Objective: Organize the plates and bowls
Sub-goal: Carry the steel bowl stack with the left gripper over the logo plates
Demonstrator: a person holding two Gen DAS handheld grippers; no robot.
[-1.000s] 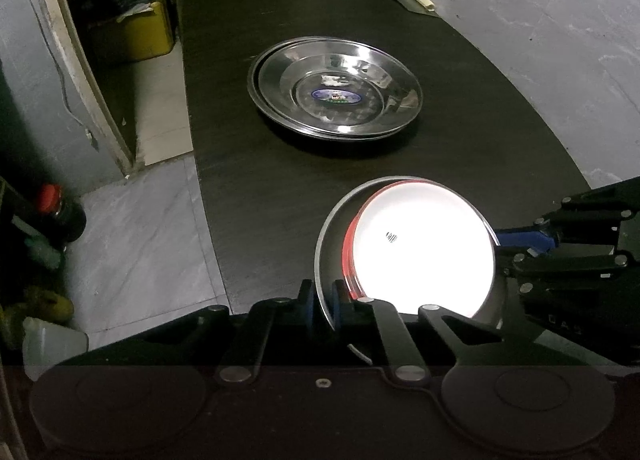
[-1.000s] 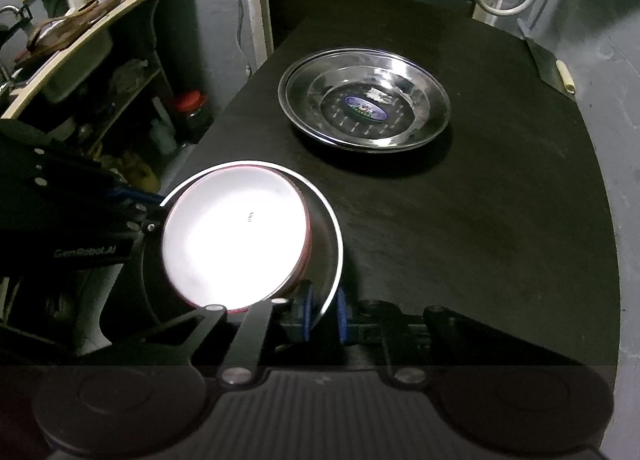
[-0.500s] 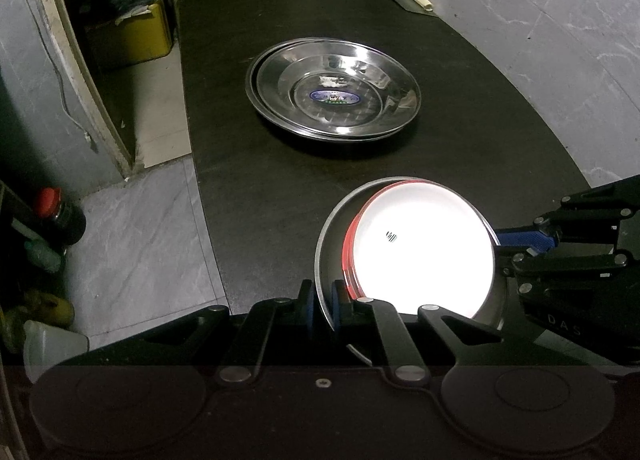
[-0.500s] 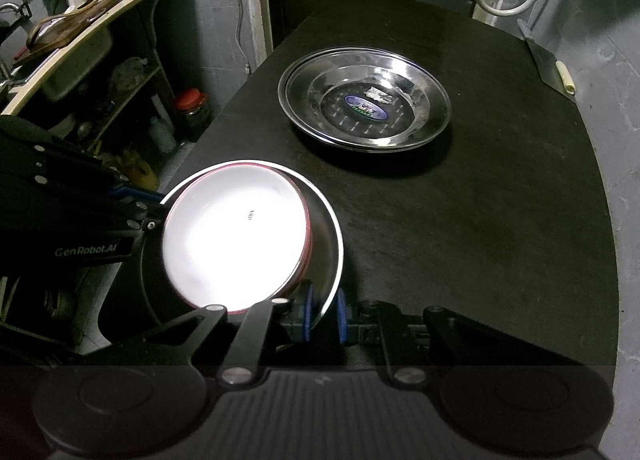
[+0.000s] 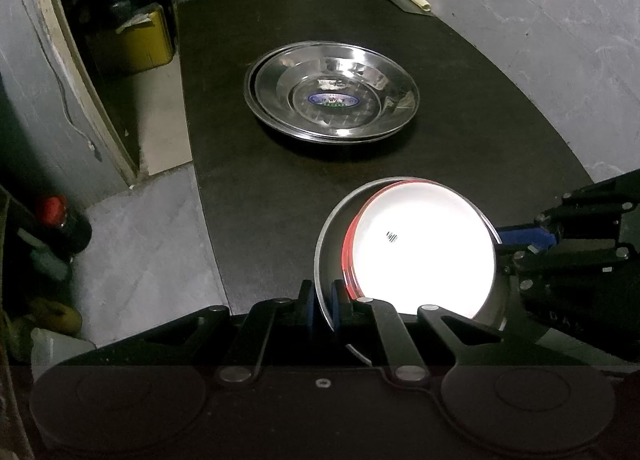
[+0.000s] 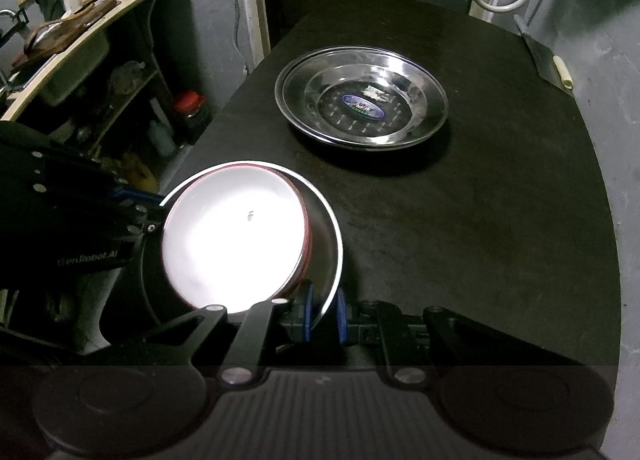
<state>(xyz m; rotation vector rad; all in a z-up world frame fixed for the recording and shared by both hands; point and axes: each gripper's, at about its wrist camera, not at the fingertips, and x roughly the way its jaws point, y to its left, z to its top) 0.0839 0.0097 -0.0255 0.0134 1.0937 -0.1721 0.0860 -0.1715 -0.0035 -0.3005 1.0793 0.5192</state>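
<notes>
— Jaws on both sides look clamped, don't they?

— Yes. From where I stand, the left gripper [image 5: 322,310] has its blue pads pinched on the thin rim of the shallow round steel bowl [image 5: 326,256], and the right gripper [image 6: 322,314] is pinched on the rim at the opposite side. You can see the right gripper [image 5: 528,238] coming in from the right in the left wrist view too.

— And what sits in that bowl?

— A round white bowl with a red outside [image 5: 420,256], nested inside and pushed toward one side, so a crescent of steel shows beside it. It glares under the light; only a small dark mark shows on the white.

— Where is all that on the dark oval surface [image 6: 480,220]?

— At the near end, close to the left edge, where the surface drops off to the grey floor [image 5: 140,244]. Whether the steel bowl rests on the surface or is lifted off it, I cannot tell.

— Any room further along?

— Plenty. Bare surface lies between the held bowls and the stack of wide round steel plates [image 6: 362,100] in the middle; two rims show there, one inside the other, with a blue label in the top plate. More bare surface runs along the right, up to the grey wall [image 6: 608,60], where a cleaver with a pale handle [image 6: 550,66] lies at the far edge.
</notes>
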